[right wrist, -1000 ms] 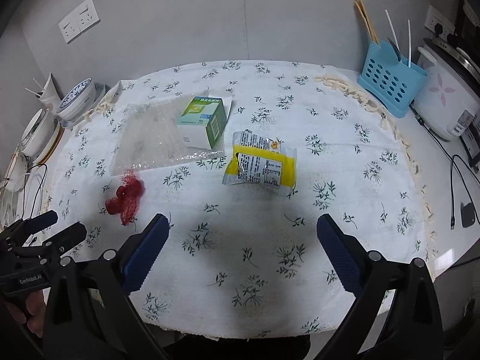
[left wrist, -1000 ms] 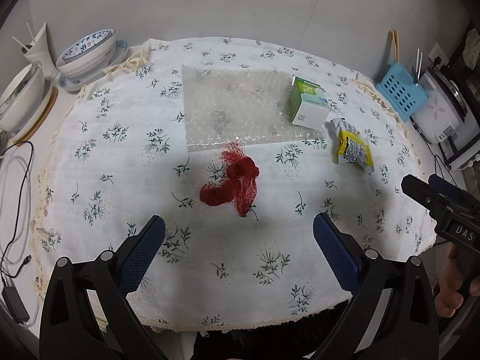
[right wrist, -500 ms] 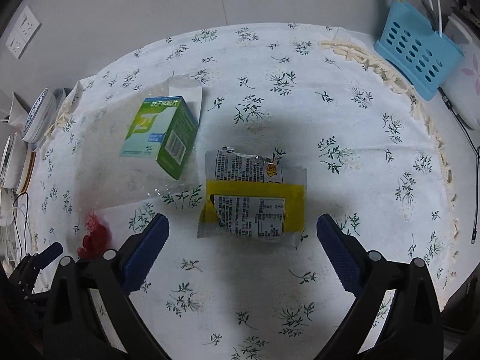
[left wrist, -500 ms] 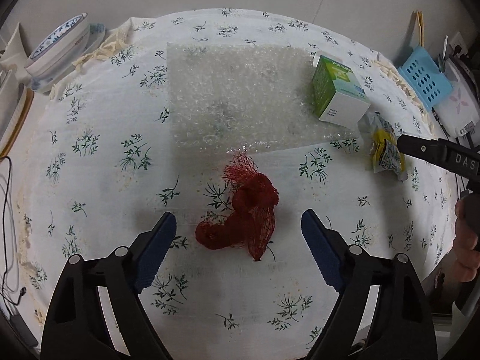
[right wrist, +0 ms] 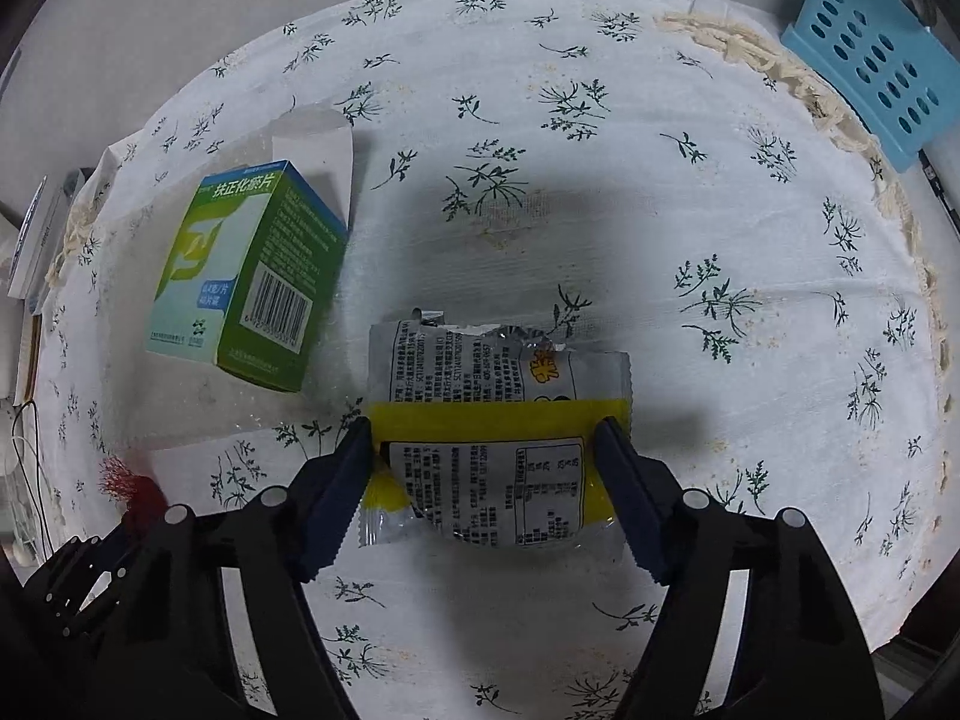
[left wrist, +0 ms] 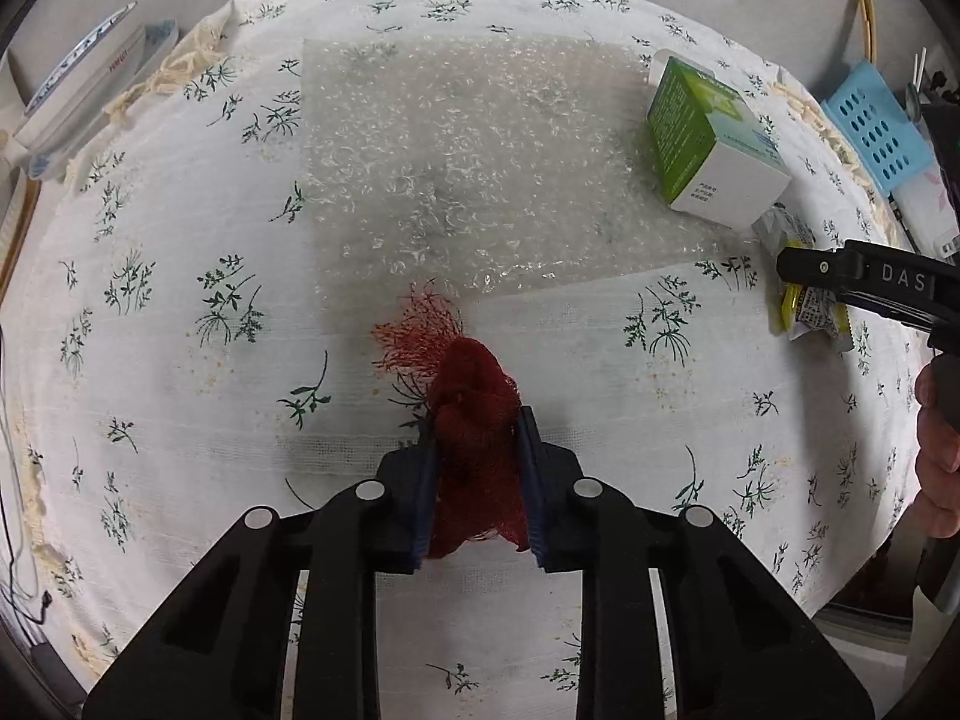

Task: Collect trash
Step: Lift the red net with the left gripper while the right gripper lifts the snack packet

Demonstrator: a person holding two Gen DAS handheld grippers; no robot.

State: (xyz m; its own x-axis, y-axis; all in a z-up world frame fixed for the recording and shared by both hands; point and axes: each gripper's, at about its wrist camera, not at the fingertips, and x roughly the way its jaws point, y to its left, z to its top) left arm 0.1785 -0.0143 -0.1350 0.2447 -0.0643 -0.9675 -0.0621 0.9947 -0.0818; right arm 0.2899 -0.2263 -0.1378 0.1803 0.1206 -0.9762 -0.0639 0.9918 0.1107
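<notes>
Left hand-held gripper (left wrist: 477, 420) pinches red mesh net (left wrist: 474, 420) on tabletop (left wrist: 180, 390); right hand-held gripper (right wrist: 486, 438) pads touch both edges of yellow snack wrapper (right wrist: 498, 420).

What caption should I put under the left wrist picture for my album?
The left gripper squeezes a red mesh bag on the flowery tablecloth, near bubble wrap.

Coarse red mesh netting (left wrist: 474, 396), glossy foil wrapper (right wrist: 498, 420), bubbly clear plastic sheet (left wrist: 468, 162), woven cloth tablecloth (left wrist: 180, 360)
</notes>
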